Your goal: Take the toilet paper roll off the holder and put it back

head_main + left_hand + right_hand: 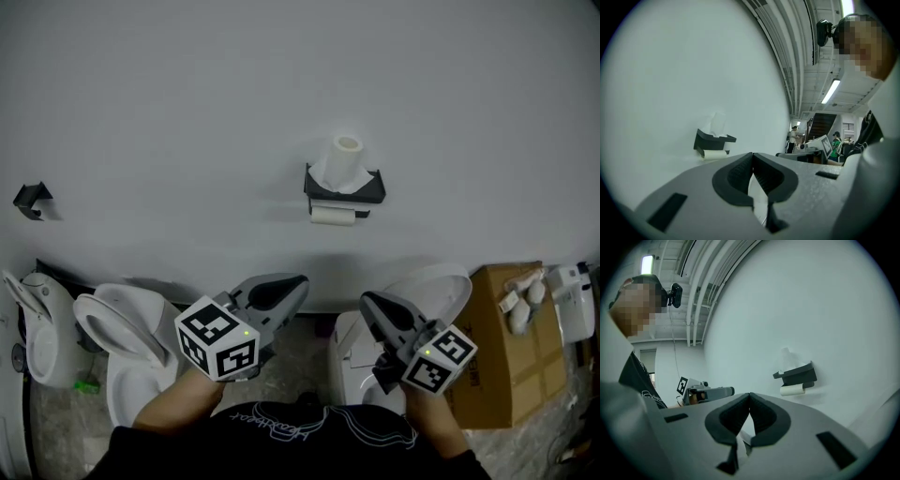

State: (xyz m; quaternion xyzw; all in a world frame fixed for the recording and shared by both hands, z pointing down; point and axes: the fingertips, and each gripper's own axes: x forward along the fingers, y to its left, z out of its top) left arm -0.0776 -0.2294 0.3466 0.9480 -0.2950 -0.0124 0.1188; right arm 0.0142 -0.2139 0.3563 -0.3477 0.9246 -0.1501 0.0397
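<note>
- At the wall, we hold 2 grippers low and well short of the black holder (345,188), which is fixed higher up on the bare white surface.
- The left gripper (293,284) has its jaws pressed fully together with nothing between the pads. Its own view shows only the wall beyond the tips.
- The right gripper (368,301) is likewise closed tight and empty, its tips meeting in its own view.
- The toilet paper roll (333,216) hangs on the holder, under the shelf. 1 spare roll (346,157) stands upright on top of that shelf.
- By our reading, the task has not begun: no roll is off, no gripper touches the holder, and both parts of the job, taking off and putting back, are left.
- We judge that the jaws must open and 1 gripper must reach up to the hanging roll before anything else can happen.
- Below us stand a toilet (122,342) at the left and a cardboard box (511,352) at the right, both clear of the reach.
</note>
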